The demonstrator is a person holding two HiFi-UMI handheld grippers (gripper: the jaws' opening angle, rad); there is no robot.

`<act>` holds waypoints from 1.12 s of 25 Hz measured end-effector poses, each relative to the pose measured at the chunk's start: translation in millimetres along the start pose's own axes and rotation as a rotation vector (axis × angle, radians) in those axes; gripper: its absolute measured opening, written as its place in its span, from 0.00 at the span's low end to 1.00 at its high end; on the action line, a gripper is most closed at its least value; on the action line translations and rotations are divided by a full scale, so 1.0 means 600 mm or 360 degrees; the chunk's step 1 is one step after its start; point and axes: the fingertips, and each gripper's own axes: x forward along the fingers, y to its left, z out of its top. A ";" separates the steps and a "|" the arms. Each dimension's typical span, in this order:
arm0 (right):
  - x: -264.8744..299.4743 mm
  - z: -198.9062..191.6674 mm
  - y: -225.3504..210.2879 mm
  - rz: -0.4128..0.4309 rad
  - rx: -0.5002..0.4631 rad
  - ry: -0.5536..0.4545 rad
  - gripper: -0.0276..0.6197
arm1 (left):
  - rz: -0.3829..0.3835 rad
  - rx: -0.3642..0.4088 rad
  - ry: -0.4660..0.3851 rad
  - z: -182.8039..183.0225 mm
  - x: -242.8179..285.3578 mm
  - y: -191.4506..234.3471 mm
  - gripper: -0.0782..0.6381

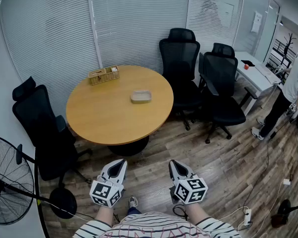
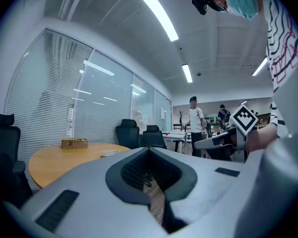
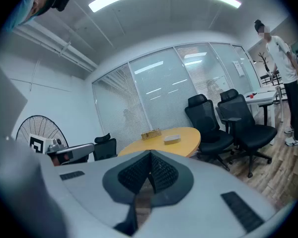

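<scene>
Near the table (image 1: 109, 114) hover left gripper (image 1: 120, 162), right gripper (image 1: 175, 163).

Open floor (image 1: 154, 157) before table (image 1: 99, 123); basket (image 1: 104, 75), dish (image 1: 140, 96) on top; chair (image 1: 39, 128) left, chairs (image 1: 218, 83) right.

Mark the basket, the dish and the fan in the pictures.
basket (image 1: 104, 75), head view, middle of its woven side.
dish (image 1: 140, 96), head view, centre of its top.
fan (image 1: 7, 175), head view, on the wire grille.
</scene>
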 end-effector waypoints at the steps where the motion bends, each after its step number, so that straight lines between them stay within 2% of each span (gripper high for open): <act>1: 0.003 -0.002 0.003 -0.0004 0.0002 -0.0002 0.09 | -0.0001 0.0002 0.0001 -0.001 -0.001 0.005 0.14; 5: 0.031 -0.001 0.009 -0.0022 0.0015 -0.0004 0.09 | -0.0020 0.0000 0.0005 -0.004 0.008 0.033 0.14; 9: 0.080 0.014 0.014 -0.0003 0.0101 -0.0079 0.09 | -0.0077 -0.0007 0.0010 -0.008 0.038 0.077 0.15; 11: 0.103 0.018 0.014 -0.0025 0.0132 -0.0110 0.09 | -0.0116 -0.0022 0.0015 -0.011 0.050 0.099 0.18; 13: 0.122 0.021 0.012 -0.0078 0.0148 -0.0133 0.10 | -0.0159 -0.0033 0.0029 -0.013 0.060 0.120 0.31; 14: 0.132 0.023 0.012 -0.0100 0.0162 -0.0149 0.14 | -0.0176 -0.0032 0.0040 -0.014 0.064 0.133 0.36; 16: 0.155 0.026 0.019 -0.0131 0.0204 -0.0180 0.36 | -0.0199 -0.0025 0.0060 -0.014 0.069 0.166 0.38; 23: 0.200 0.029 0.021 -0.0267 0.0286 -0.0253 0.36 | -0.0247 0.0004 0.0098 -0.013 0.088 0.260 0.43; 28: 0.219 0.030 0.015 -0.0307 0.0288 -0.0254 0.36 | -0.0251 -0.0043 0.0092 -0.022 0.103 0.277 0.44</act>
